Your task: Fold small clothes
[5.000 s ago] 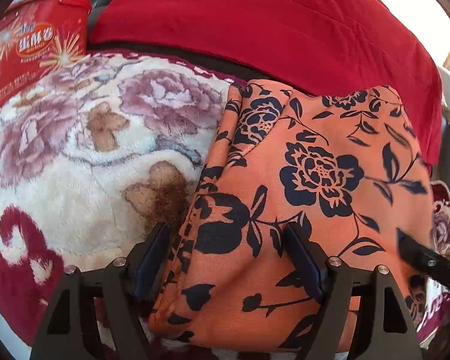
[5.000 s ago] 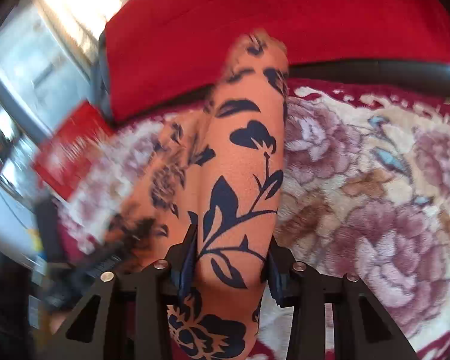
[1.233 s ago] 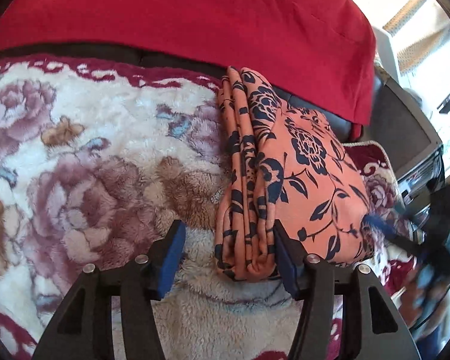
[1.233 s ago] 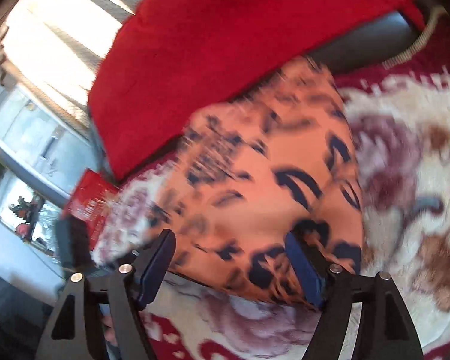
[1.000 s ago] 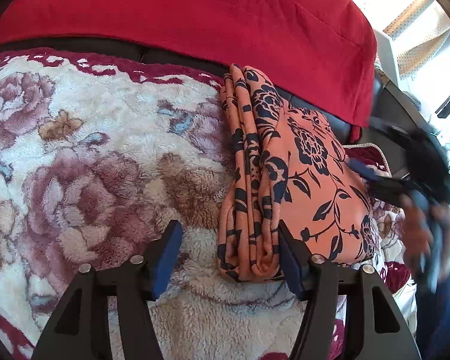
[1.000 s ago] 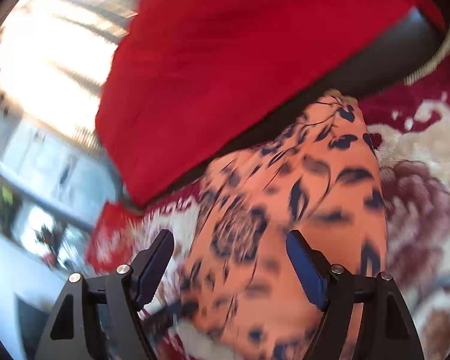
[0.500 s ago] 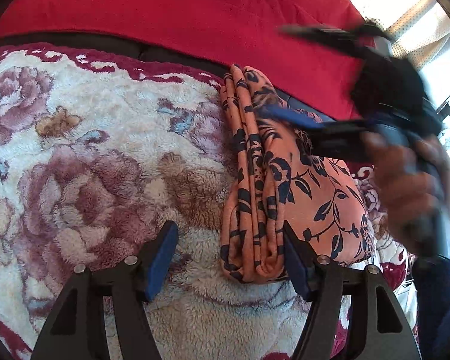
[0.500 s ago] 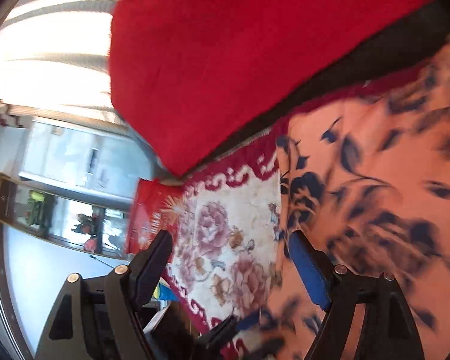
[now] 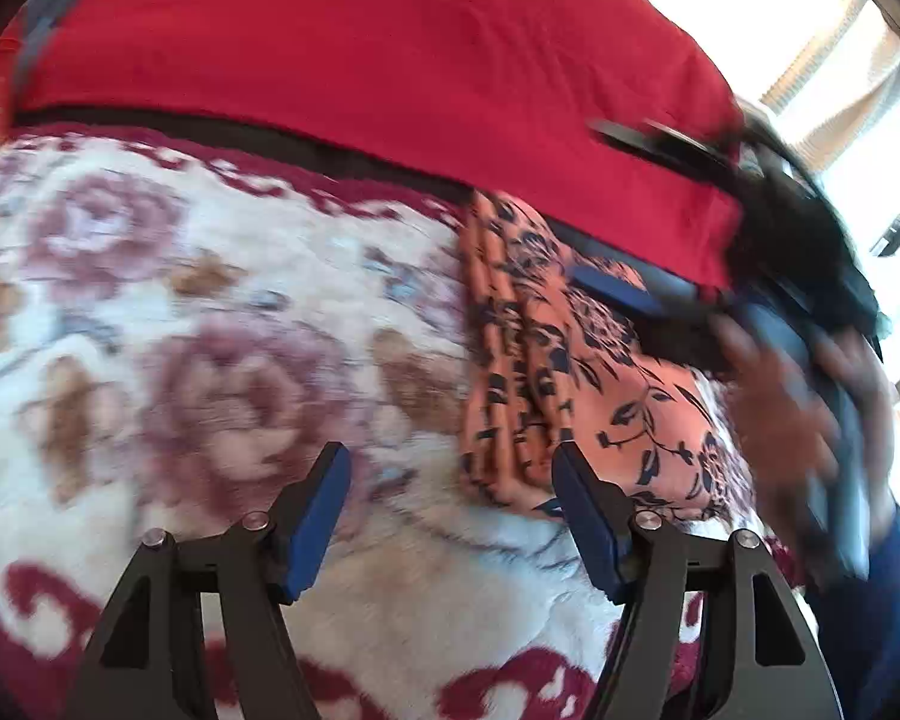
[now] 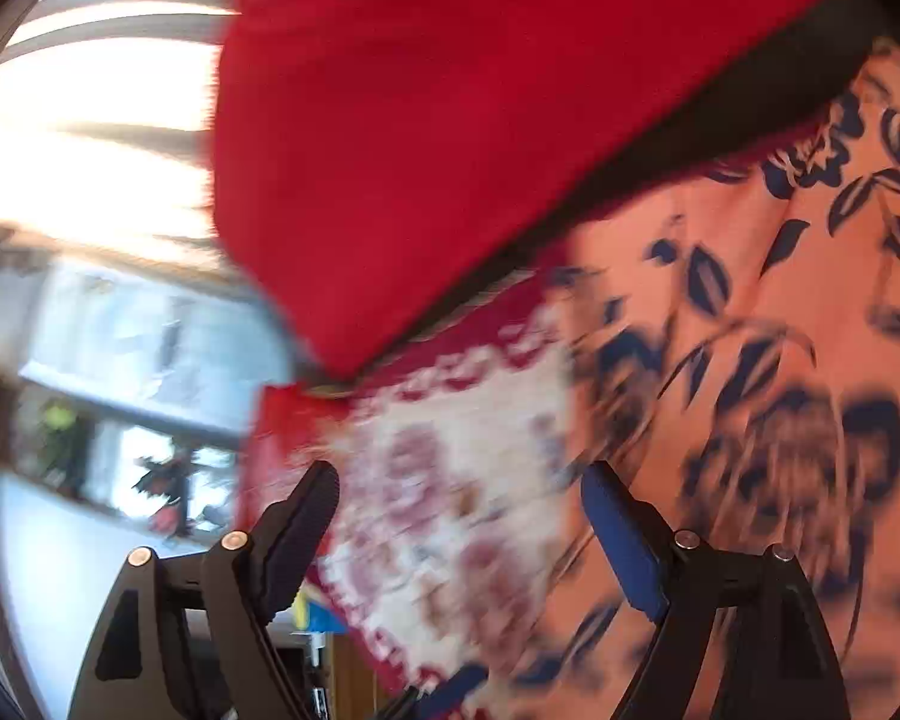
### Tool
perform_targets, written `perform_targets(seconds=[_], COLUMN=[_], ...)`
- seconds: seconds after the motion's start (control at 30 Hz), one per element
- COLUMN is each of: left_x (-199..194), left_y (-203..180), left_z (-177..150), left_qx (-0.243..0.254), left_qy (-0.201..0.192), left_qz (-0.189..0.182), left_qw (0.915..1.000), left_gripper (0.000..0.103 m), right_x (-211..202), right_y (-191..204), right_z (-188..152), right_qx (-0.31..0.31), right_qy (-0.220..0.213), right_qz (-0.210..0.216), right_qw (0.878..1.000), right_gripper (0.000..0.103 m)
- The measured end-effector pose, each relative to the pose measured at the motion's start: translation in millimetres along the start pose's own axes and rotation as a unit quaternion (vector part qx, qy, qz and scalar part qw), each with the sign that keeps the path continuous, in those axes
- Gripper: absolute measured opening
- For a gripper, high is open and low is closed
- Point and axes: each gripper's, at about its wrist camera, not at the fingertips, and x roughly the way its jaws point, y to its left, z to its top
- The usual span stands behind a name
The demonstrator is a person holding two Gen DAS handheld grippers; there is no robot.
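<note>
The folded orange garment with dark blue flowers [image 9: 546,372] lies on the fleece blanket, its stacked fold edges facing left. My left gripper [image 9: 447,468] is open just short of its near left corner; only blanket shows between the fingers. My right gripper [image 9: 624,216] hovers blurred over the garment's far end, held by a hand [image 9: 780,420]. In the right wrist view the right gripper [image 10: 459,486] is empty with its jaws opening, blanket between them and the garment [image 10: 780,330] off to the right behind the right finger.
A white and maroon flowered fleece blanket [image 9: 210,360] covers the seat. A red cloth [image 9: 360,60] drapes the backrest behind it. A red package [image 10: 270,438] sits at the blanket's far end, past it a bright window and shelves.
My left gripper drew back and up, so the garment's edge is no longer between its fingers. The right gripper swung across above the garment, and its view turned left.
</note>
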Motion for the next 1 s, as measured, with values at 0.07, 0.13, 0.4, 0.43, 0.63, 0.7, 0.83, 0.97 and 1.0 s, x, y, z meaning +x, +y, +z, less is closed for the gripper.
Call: perform_targets(seconds=[0.07,0.13,0.4,0.43,0.63,0.7,0.83,0.97,1.0], left_x=[-12,-24,-80,-86,-97,-97,-94,-89,-88], left_y=[2,0,-9,-10,-31,-42,-61,-85,-89], left_z=[-5,-12,-32,-34,-48,-55,-65,-70,-71], left_qx=[-0.007,-0.006,0.021,0.021,0.046,0.066,0.084,0.119,0.128], left_qy=[-0.012,-0.02,-0.051,-0.059,-0.063,-0.068,-0.06,-0.052,-0.052], left_qz=[0.016,0.041,0.096,0.107,0.144,0.146,0.136,0.149,0.155], left_qw=[0.9998,0.9989,0.9939,0.9923,0.9865,0.9848,0.9853,0.9803,0.9783], left_gripper=[0.073,0.074,0.084,0.086,0.088,0.088,0.089,0.094,0.096], right_x=[-20,-37,-39,-47,-103,-123,-157,-175,-177], right_y=[10,6,-19,-13,17,19,10,18,20], right_z=[-28,-63,-131,-140,-214,-238,-262,-262,-260], right_qx=[-0.022,-0.031,-0.009,-0.022,-0.13,-0.166,-0.18,-0.201,-0.207], right_qy=[-0.002,-0.006,0.006,-0.003,-0.062,-0.082,-0.116,-0.141,-0.148], right_qz=[0.004,-0.005,-0.018,-0.022,-0.158,-0.215,-0.283,-0.344,-0.357], right_qw=[1.0,0.999,1.0,1.0,0.977,0.959,0.935,0.906,0.899], right_gripper=[0.085,0.087,0.086,0.086,0.086,0.086,0.087,0.093,0.097])
